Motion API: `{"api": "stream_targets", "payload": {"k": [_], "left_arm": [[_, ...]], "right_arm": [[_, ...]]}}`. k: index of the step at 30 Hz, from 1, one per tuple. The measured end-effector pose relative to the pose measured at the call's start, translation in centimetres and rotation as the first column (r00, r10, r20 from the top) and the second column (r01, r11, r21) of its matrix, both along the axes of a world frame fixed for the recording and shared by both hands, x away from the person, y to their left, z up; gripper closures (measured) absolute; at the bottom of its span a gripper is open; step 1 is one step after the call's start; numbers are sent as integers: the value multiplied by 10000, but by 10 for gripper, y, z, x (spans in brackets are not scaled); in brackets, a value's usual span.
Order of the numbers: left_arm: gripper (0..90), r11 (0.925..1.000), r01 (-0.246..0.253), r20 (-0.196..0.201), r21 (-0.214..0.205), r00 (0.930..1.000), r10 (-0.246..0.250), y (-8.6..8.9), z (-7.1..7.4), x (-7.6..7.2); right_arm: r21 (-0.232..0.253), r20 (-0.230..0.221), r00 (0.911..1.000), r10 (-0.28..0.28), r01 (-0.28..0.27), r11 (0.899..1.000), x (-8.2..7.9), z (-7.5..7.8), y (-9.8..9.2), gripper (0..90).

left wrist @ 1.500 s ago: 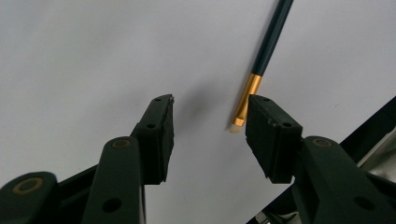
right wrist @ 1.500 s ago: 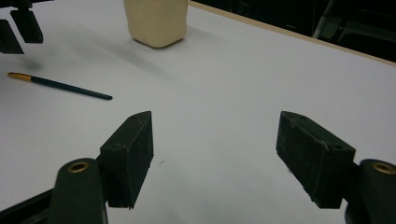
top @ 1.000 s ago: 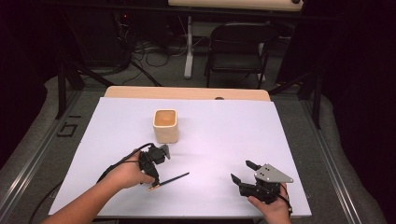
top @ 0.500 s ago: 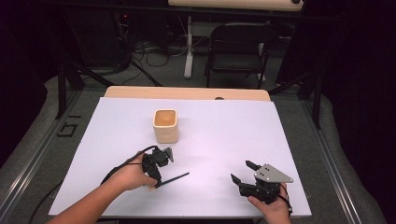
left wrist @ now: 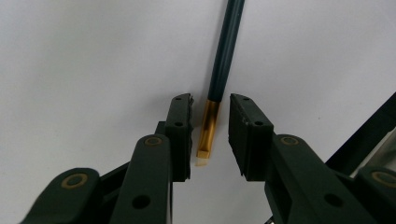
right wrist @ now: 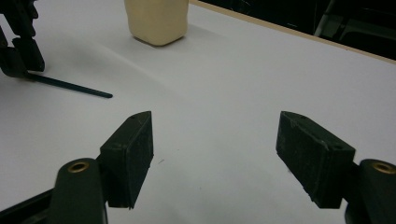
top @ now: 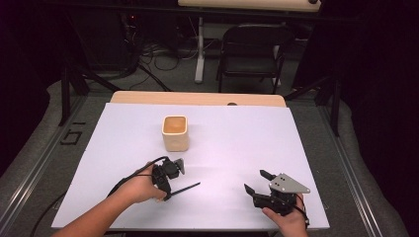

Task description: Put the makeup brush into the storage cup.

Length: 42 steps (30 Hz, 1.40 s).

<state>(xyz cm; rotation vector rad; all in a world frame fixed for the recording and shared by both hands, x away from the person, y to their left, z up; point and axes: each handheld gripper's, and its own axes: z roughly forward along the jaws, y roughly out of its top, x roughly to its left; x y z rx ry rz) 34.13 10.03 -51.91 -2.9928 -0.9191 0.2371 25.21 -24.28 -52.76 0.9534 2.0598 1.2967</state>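
- Left tool (top: pixel 165 185) down over the gold end of the dark pencil (top: pixel 187 187), jaws just narrowed since a second ago, a thin gap left on each side in the left gripper view; not yet pinching.
- Pencil (left wrist: pixel 224 60) flat on the white tabletop (top: pixel 237 143), near the front edge, same spot as before.
- Likely step: closing for the pickup, probably bound for the cream cup (top: pixel 175 132).
- Right tool (top: pixel 256 183) wide open, holding nothing, low by the front right corner.
- Bare room between pencil and cup; cup well clear of every edge.
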Motion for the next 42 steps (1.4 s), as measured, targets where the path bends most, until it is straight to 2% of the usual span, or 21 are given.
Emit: {"api": "stream_targets", "payload": {"k": [11,23,42], "left_arm": [[760,10000,-21,-14,-6,10000,21,1,-4,0],[831,9999,-93,161,41,9998,93,2,-4,0],[839,10000,-25,136,19,9999,25,2,-4,1]], "right_arm": [[8,-7,10000,9,-9,10000,0,0,0,276],[6,0,10000,6,-6,10000,0,0,0,276],[4,-32,10000,6,-6,10000,0,0,1,277]]}}
